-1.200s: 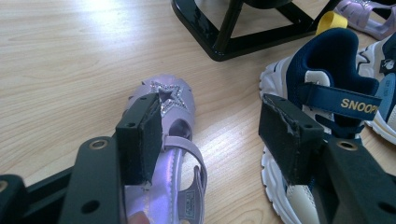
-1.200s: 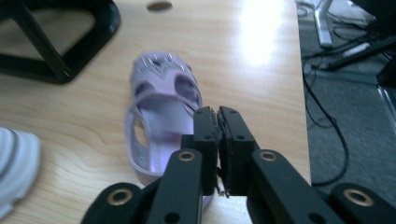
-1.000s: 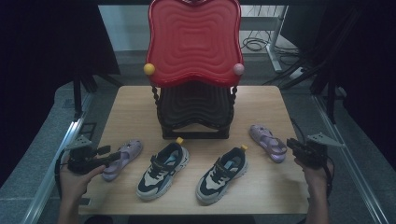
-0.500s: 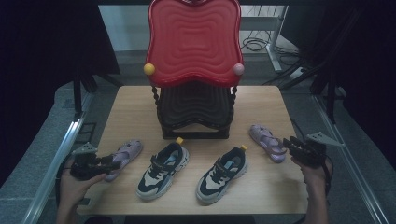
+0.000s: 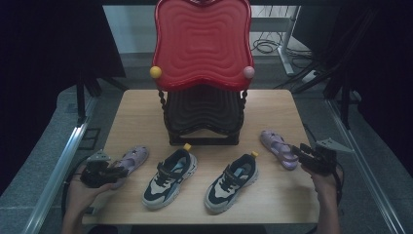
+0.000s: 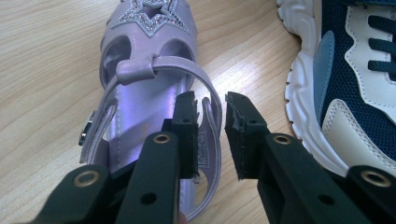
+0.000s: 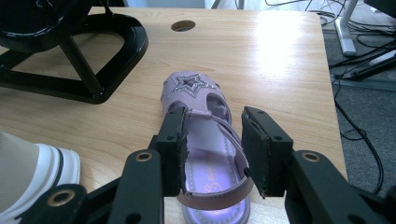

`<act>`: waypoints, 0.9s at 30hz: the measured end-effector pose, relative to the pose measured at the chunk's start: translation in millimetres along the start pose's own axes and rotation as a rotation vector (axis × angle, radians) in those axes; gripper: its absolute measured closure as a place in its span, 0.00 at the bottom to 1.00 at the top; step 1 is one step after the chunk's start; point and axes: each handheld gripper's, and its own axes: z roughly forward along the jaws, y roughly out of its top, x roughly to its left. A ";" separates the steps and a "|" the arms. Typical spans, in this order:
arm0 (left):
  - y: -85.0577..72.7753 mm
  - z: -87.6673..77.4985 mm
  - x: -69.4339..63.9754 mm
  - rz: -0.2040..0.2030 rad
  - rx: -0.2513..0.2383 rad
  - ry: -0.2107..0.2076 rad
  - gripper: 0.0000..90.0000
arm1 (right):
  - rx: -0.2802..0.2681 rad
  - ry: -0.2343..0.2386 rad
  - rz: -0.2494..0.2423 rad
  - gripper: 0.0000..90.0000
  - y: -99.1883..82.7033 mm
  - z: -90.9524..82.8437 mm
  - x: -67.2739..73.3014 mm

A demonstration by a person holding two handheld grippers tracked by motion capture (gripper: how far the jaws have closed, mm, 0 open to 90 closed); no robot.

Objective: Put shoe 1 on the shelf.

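Fingers (image 6: 236,122) astride sandal (image 6: 149,93), insole print unreadable

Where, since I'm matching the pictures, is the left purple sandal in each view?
High view: the left purple sandal, lower left, beside a sneaker.
Left gripper view: centre, its side strap between the jaws.
Right gripper view: the other sandal, near the black stand.
Shared landmark: that sneaker, at the left gripper view's right edge.
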 end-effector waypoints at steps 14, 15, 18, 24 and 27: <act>-0.1 1.6 3.4 -0.010 0.009 -0.017 0.95 | 0.044 0.019 -0.031 0.65 -1.7 9.2 3.3; -0.1 1.5 3.8 -0.010 0.007 -0.017 0.95 | 0.048 0.023 -0.029 0.65 -1.5 9.5 2.9; -0.1 1.1 3.7 -0.013 0.006 -0.014 0.95 | 0.064 0.037 -0.035 0.64 -3.0 12.6 2.3; 0.8 1.4 3.2 -0.017 0.005 -0.013 0.95 | 0.098 0.059 -0.057 0.61 -4.2 19.7 4.0; 0.8 2.1 3.5 -0.019 0.004 -0.020 0.95 | 0.113 0.071 -0.068 0.61 -5.2 24.6 5.9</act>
